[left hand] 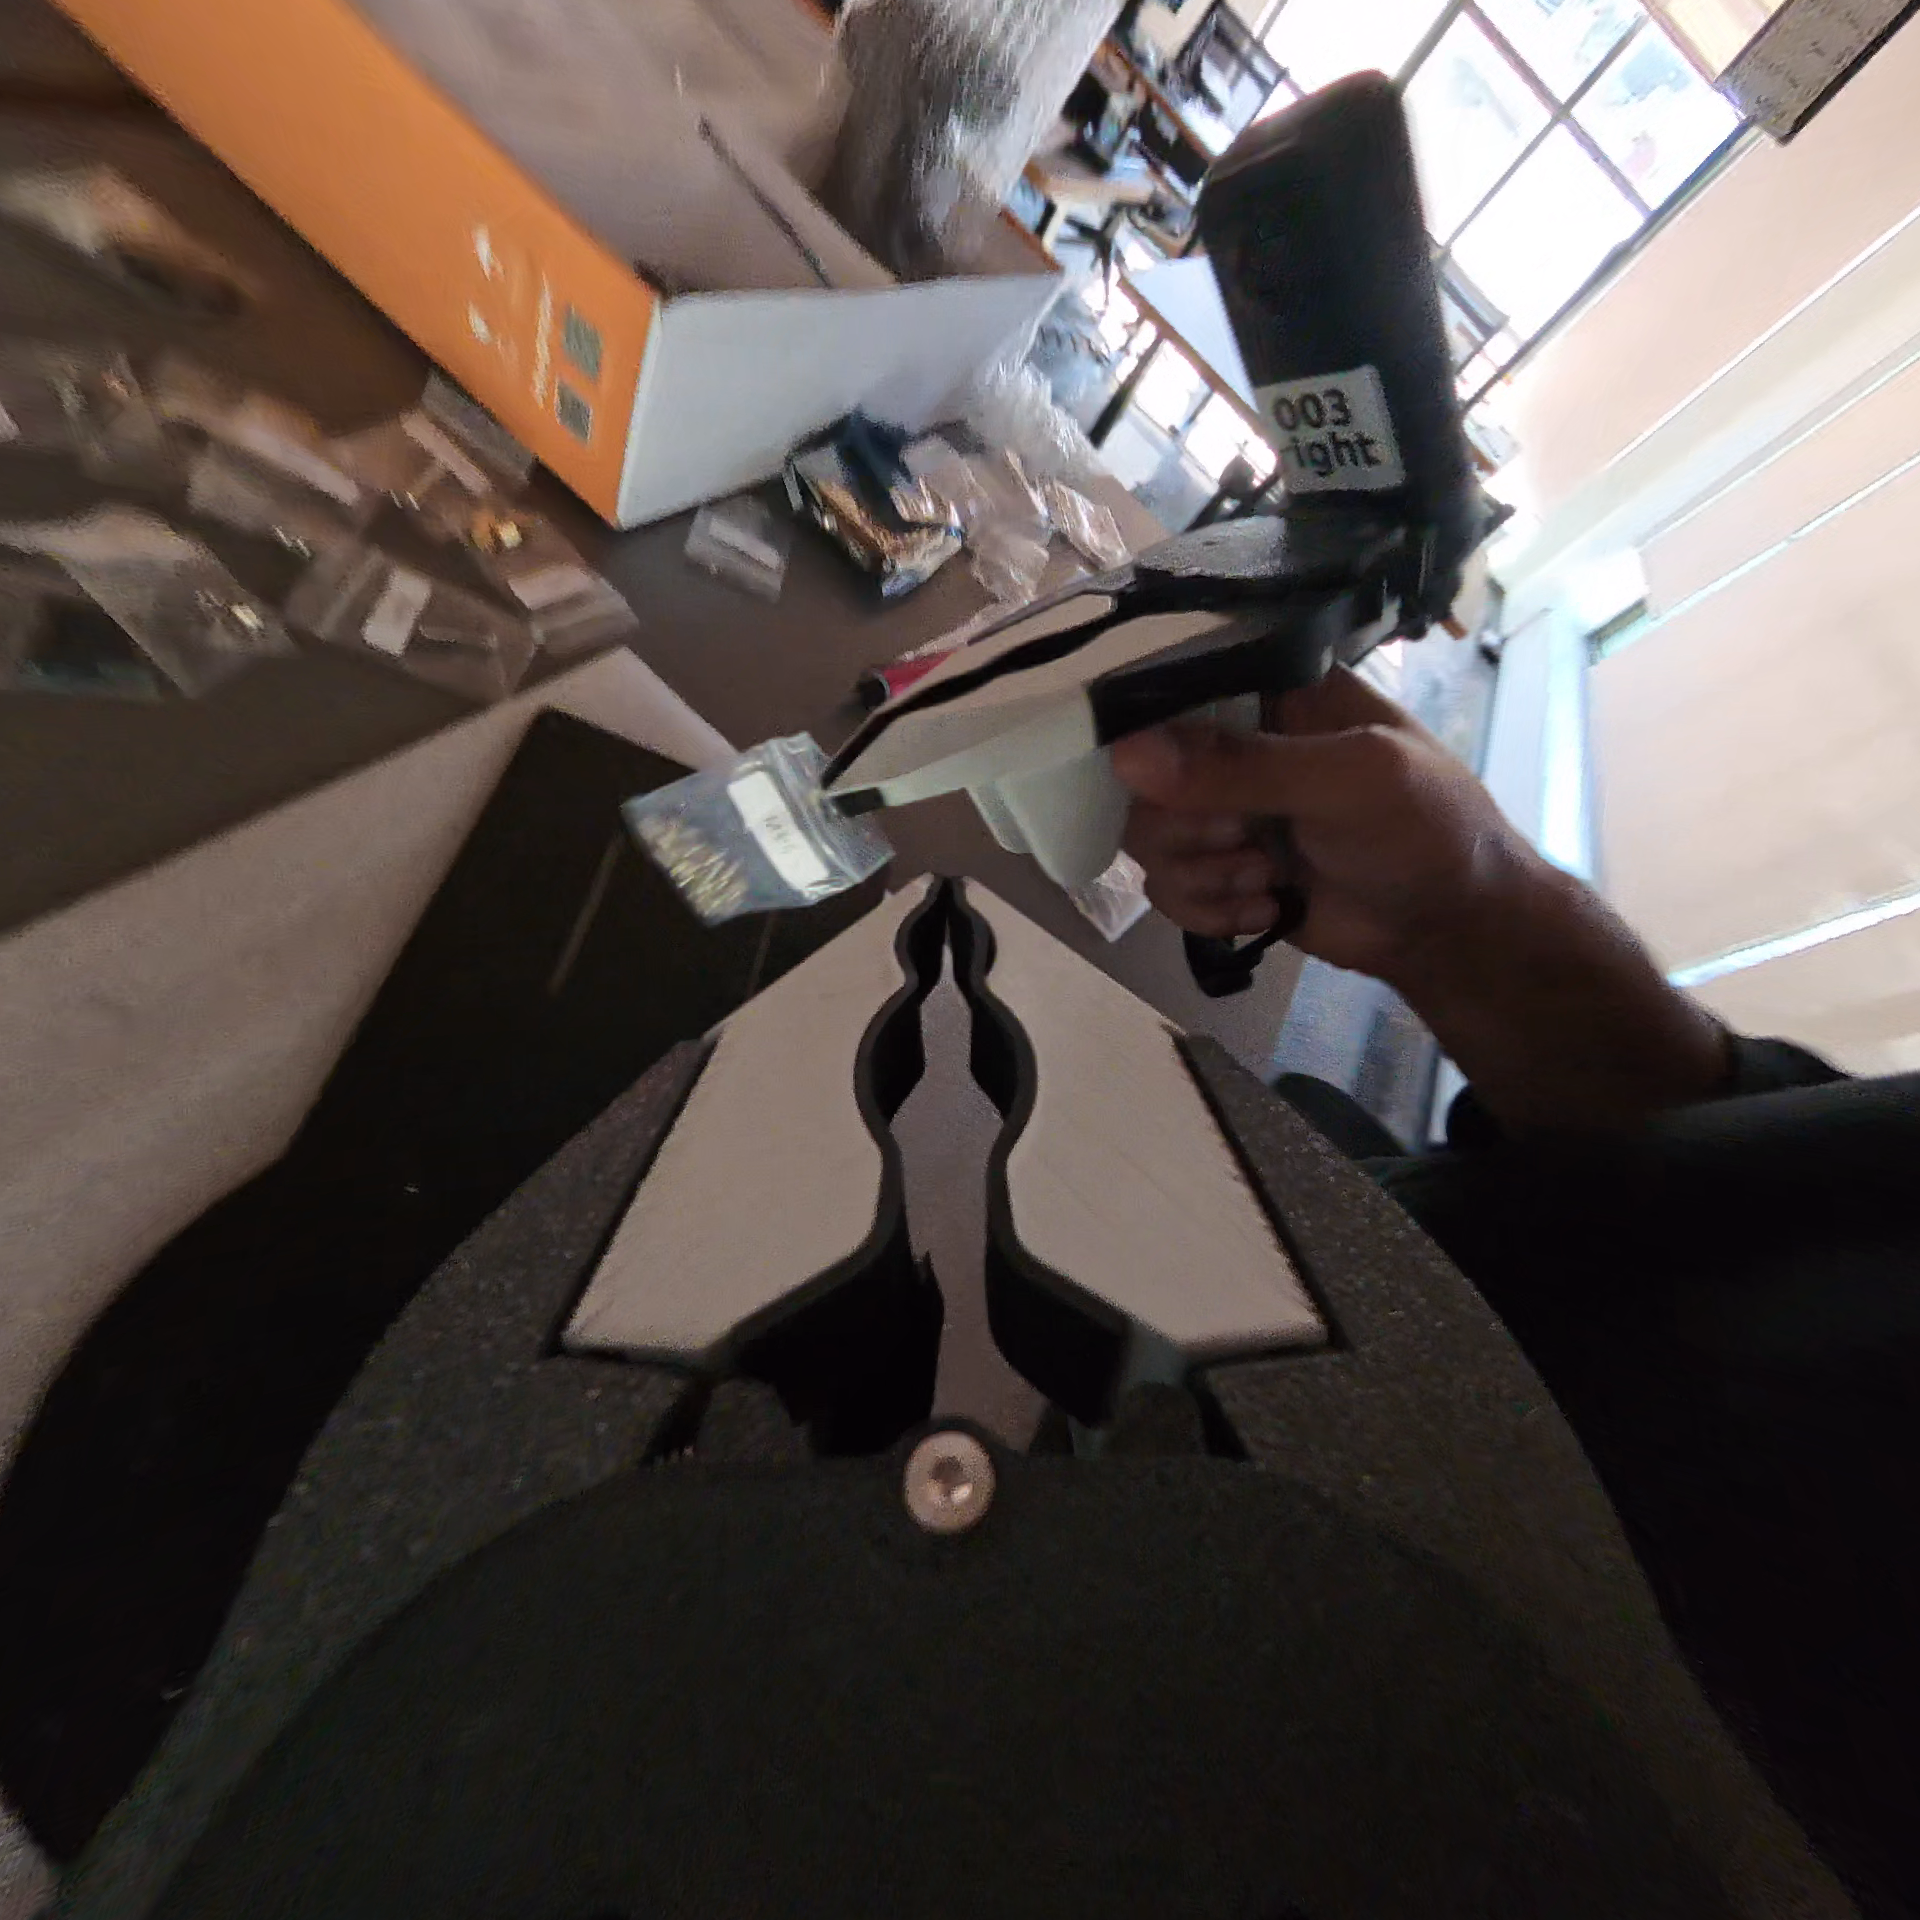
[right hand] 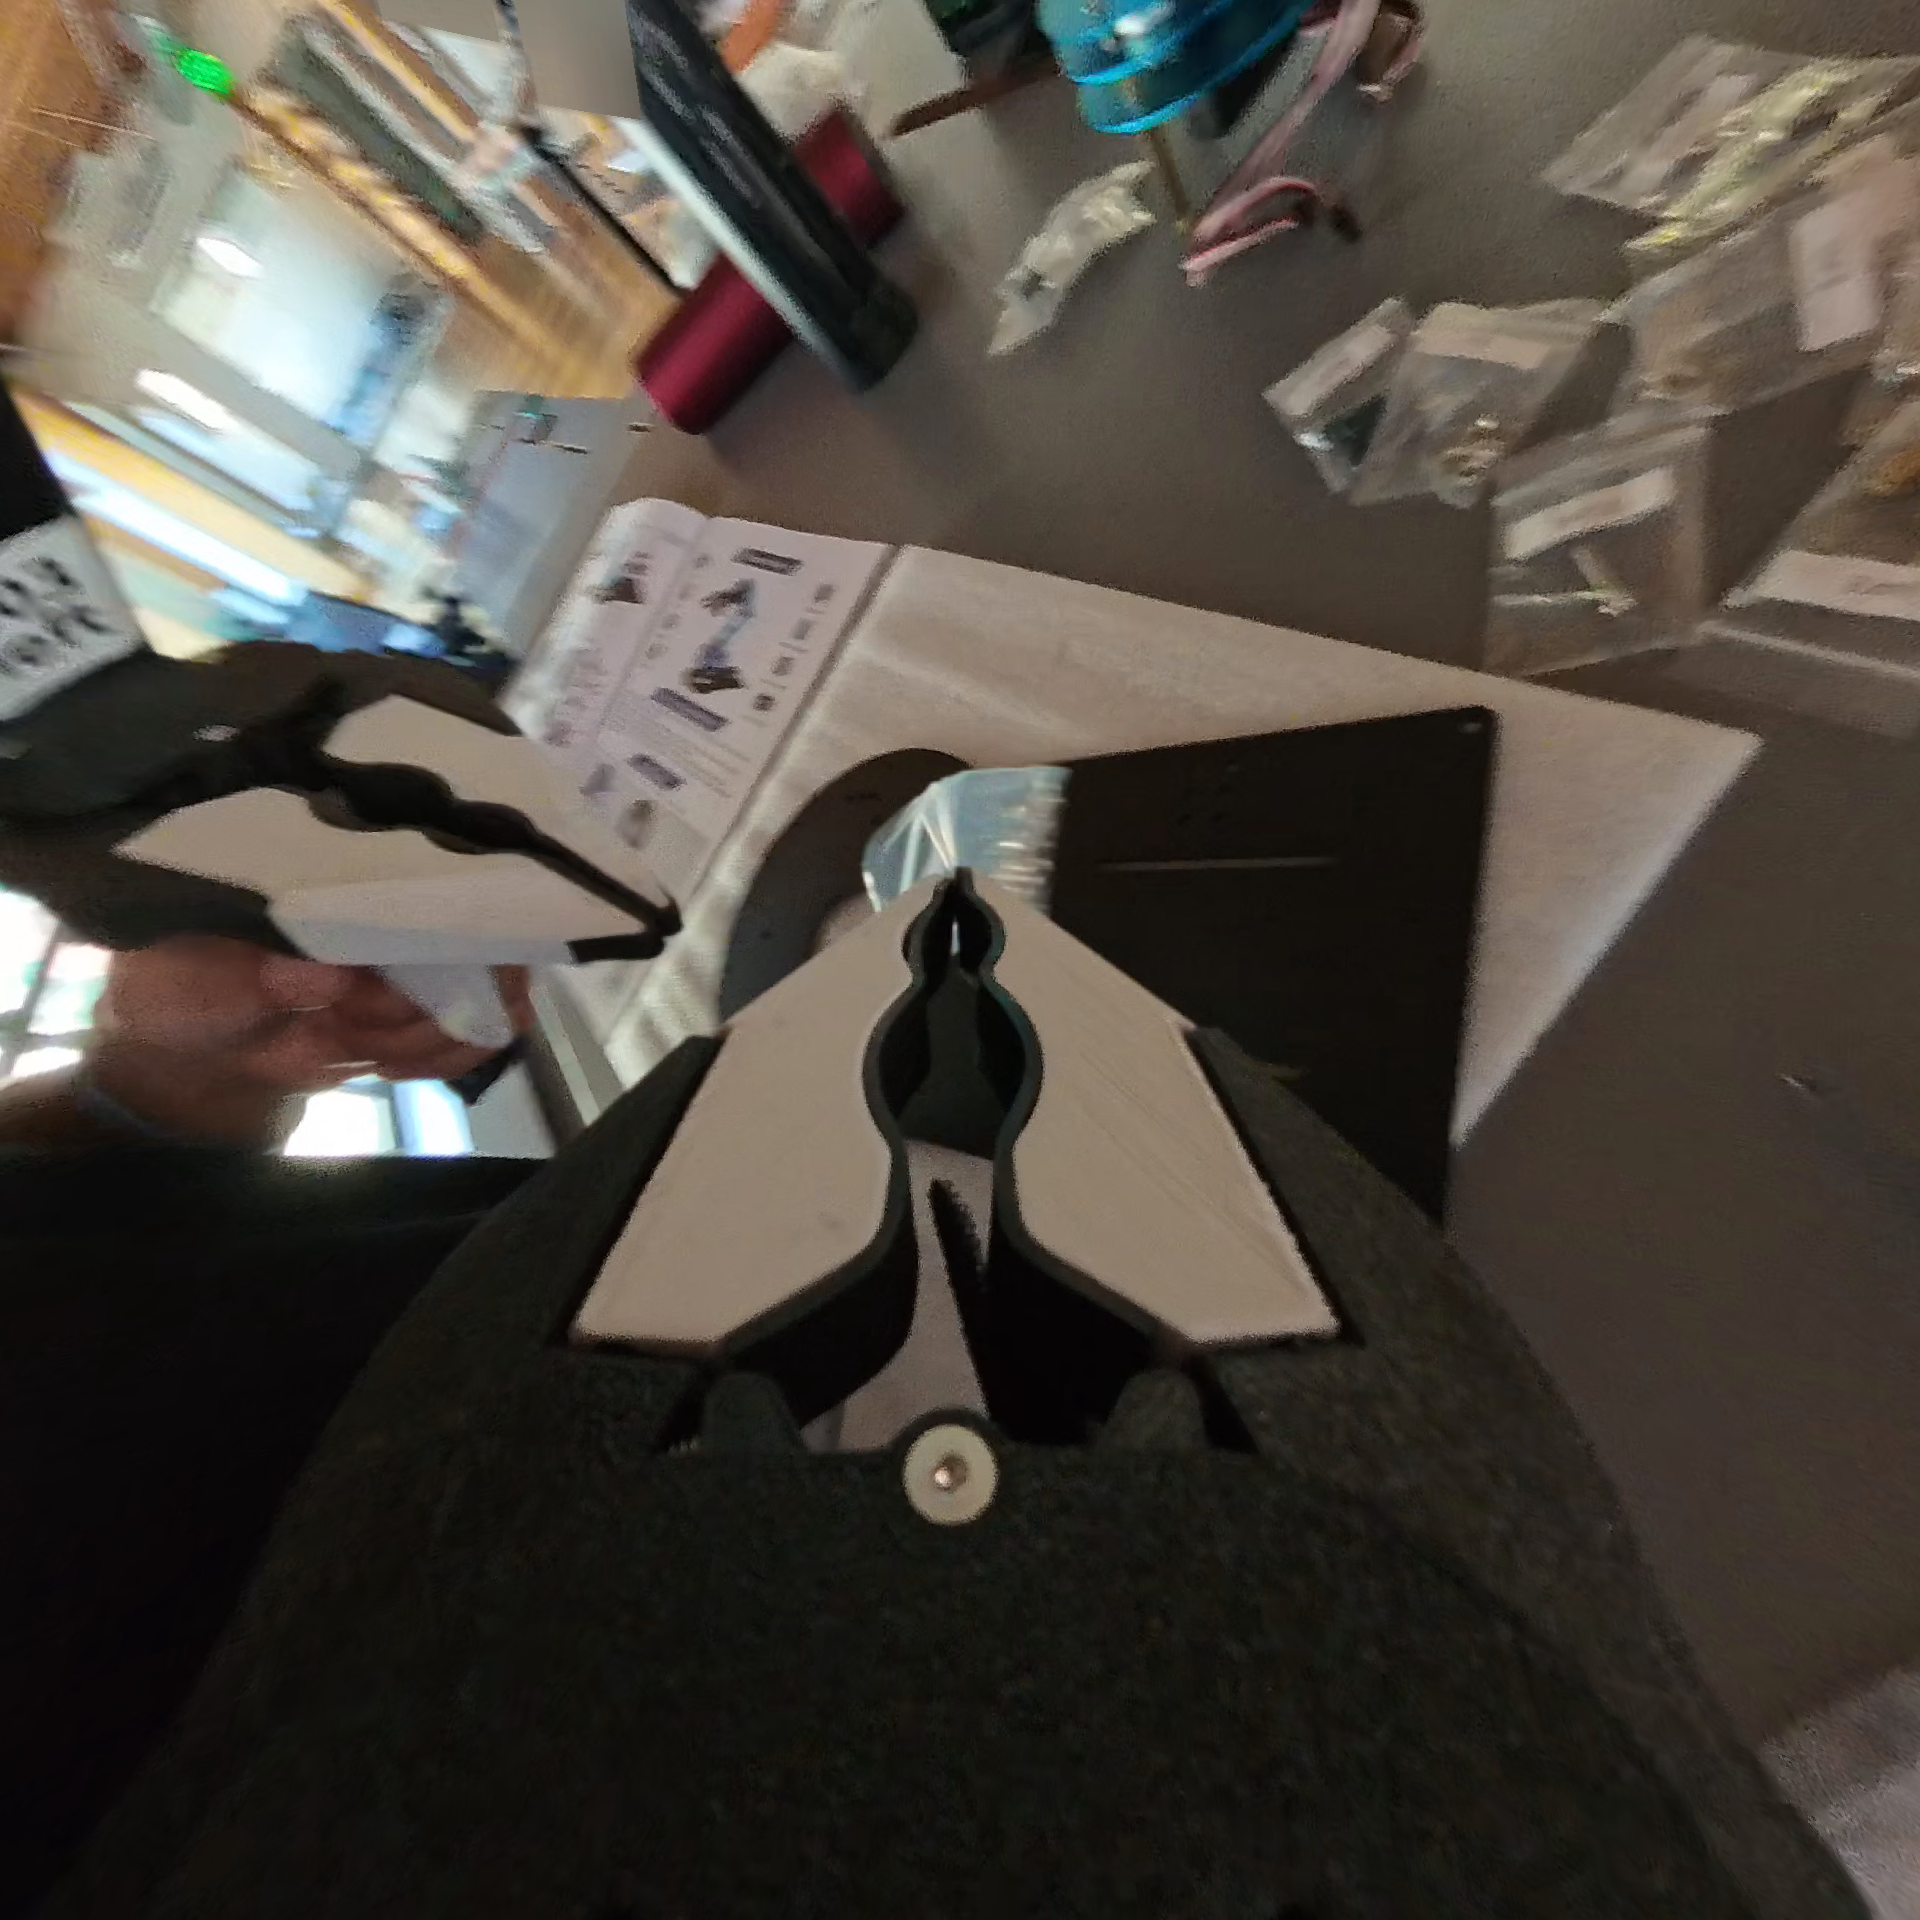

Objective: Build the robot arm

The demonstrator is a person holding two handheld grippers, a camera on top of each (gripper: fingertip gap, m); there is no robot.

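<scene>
Pinching the small clear plastic bag of brass-coloured fasteners by one corner, the right gripper holds it aloft above the flat black plate. The left gripper hangs just beside it, clenched on nothing. A firm corner grip seems wise; the grey tabletop nearby is crowded with more bags.

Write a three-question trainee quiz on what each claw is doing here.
1. True or false: the right claw grips a small clear plastic bag of tiny metal parts.
2. What does the left claw hold?
3. The bag hangs over: A) the flat black plate B) the orange-and-white cardboard box C) the maroon cylinder.

Key: 1 true. 2 Nothing, its fingers are closed on nothing. 3 A.
</scene>
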